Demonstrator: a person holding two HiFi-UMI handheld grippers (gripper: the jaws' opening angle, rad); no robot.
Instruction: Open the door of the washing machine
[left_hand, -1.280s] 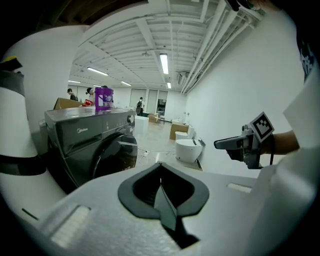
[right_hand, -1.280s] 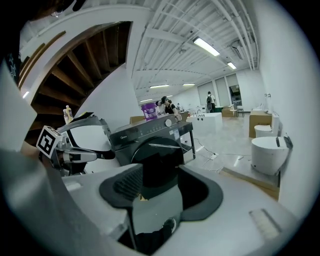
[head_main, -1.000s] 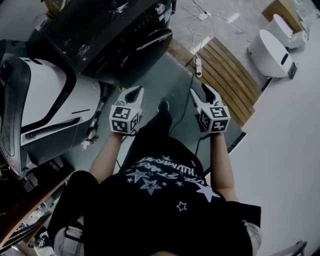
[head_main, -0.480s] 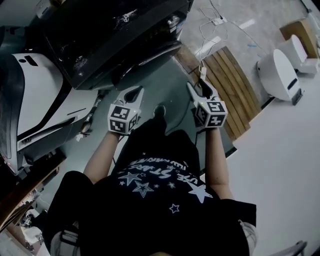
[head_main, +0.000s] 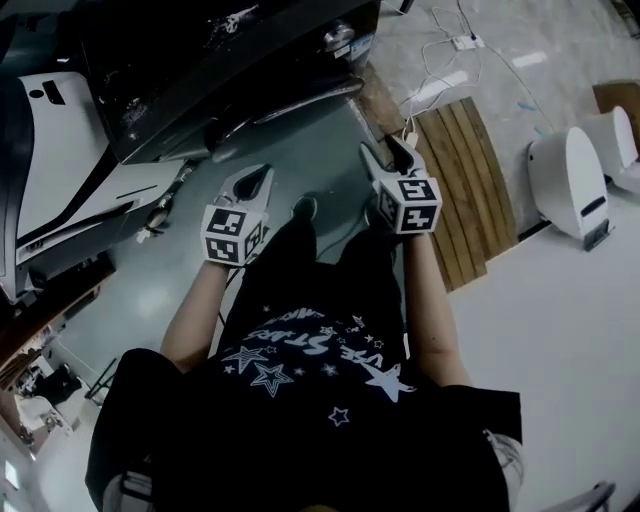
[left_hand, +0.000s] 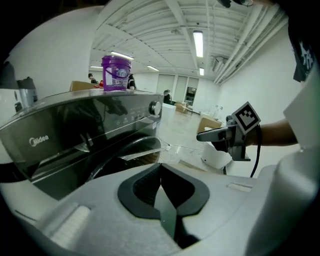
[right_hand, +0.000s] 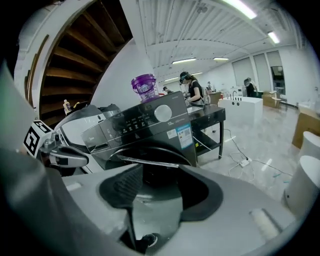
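Note:
The dark grey washing machine (head_main: 230, 60) fills the top of the head view, its round door (head_main: 290, 100) facing me and looking flush with the front. The door (left_hand: 125, 155) also shows ahead in the left gripper view, and the door (right_hand: 150, 155) ahead in the right gripper view. My left gripper (head_main: 262, 172) hangs just short of the door's lower edge, jaws shut and holding nothing. My right gripper (head_main: 383, 150) hovers to the door's right, open and empty. Neither touches the machine.
A purple tub (right_hand: 144, 86) stands on top of the machine. A white machine (head_main: 70, 170) sits to the left. A wooden pallet (head_main: 470, 180) and a white appliance (head_main: 570, 180) lie to the right, with cables (head_main: 440, 70) on the floor behind.
Both grippers have crept forward toward the machine's front, the left one drifting slightly left. The jaws look the same as before.

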